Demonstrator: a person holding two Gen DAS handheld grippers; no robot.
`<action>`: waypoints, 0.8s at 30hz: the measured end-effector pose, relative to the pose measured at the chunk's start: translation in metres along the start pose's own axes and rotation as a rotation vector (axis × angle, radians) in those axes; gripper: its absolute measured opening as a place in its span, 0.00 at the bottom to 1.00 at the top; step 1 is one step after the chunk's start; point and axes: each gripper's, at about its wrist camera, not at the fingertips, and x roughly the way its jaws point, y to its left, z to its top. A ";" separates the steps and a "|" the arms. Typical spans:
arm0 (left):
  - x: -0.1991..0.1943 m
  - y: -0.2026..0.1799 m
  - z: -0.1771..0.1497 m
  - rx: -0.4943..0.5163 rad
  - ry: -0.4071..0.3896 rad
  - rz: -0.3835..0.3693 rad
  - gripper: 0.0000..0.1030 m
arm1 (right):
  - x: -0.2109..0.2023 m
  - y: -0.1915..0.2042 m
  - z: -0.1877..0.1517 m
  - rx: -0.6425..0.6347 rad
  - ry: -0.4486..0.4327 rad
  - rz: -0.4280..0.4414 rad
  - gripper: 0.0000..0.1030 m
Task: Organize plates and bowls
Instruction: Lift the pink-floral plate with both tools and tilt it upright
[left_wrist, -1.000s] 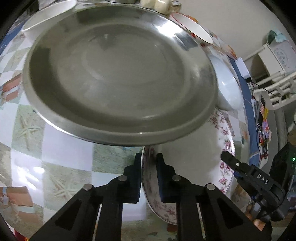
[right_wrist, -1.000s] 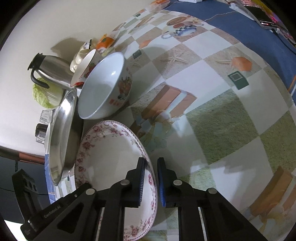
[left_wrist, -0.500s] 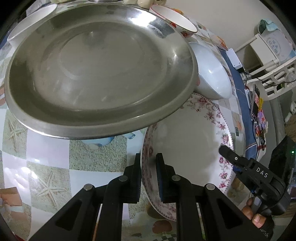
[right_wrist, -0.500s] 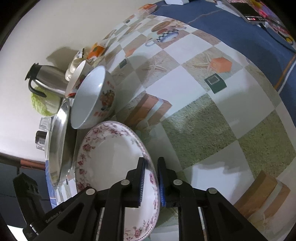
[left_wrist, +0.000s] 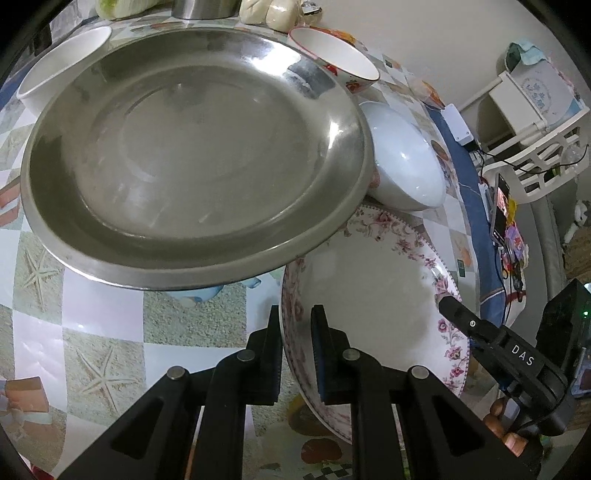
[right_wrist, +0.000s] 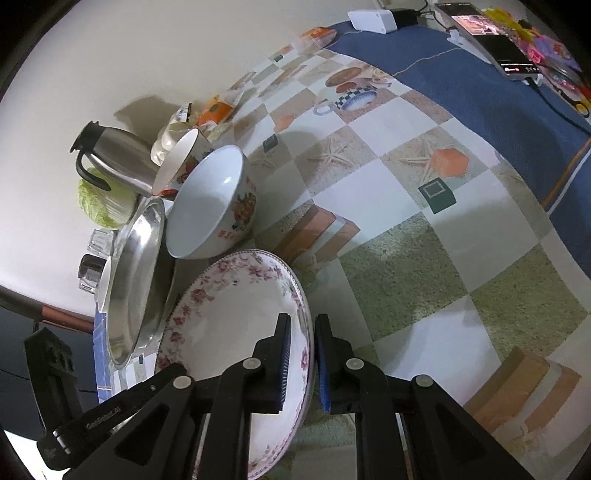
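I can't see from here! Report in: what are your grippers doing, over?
Left hand-held gripper and right hand-held gripper both clamp floral plate rim. Steel plate overlaps its far edge; white bowl close behind.

**A:** so what's the dish situation rn?

**B:** floral plate (left_wrist: 373, 295) — white, pink rose border — is tilted, with the left claw (left_wrist: 295, 350) clamped on one side of its rim and the right claw (right_wrist: 301, 358) on the opposite side. The big steel plate (left_wrist: 192, 155) overlaps its far edge.

**A:** bowls?

**B:** three. A white bowl with a fruit print (right_wrist: 210, 206) is touching the floral plate's rim, just beside the steel one. A red-rimmed bowl (left_wrist: 332, 57) is behind it, and a plain white bowl (left_wrist: 62, 62) is on the steel plate's other side. All upright on the checkered worktop (right_wrist: 406, 221).
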 end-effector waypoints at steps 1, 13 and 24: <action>-0.002 -0.001 0.000 0.004 -0.004 -0.002 0.14 | -0.001 -0.001 -0.001 0.004 0.001 0.002 0.14; -0.016 -0.009 -0.004 0.059 -0.029 -0.026 0.14 | -0.020 -0.001 -0.006 -0.009 -0.036 0.009 0.14; -0.024 -0.026 -0.007 0.120 -0.052 -0.036 0.14 | -0.042 -0.005 -0.010 -0.005 -0.097 0.027 0.14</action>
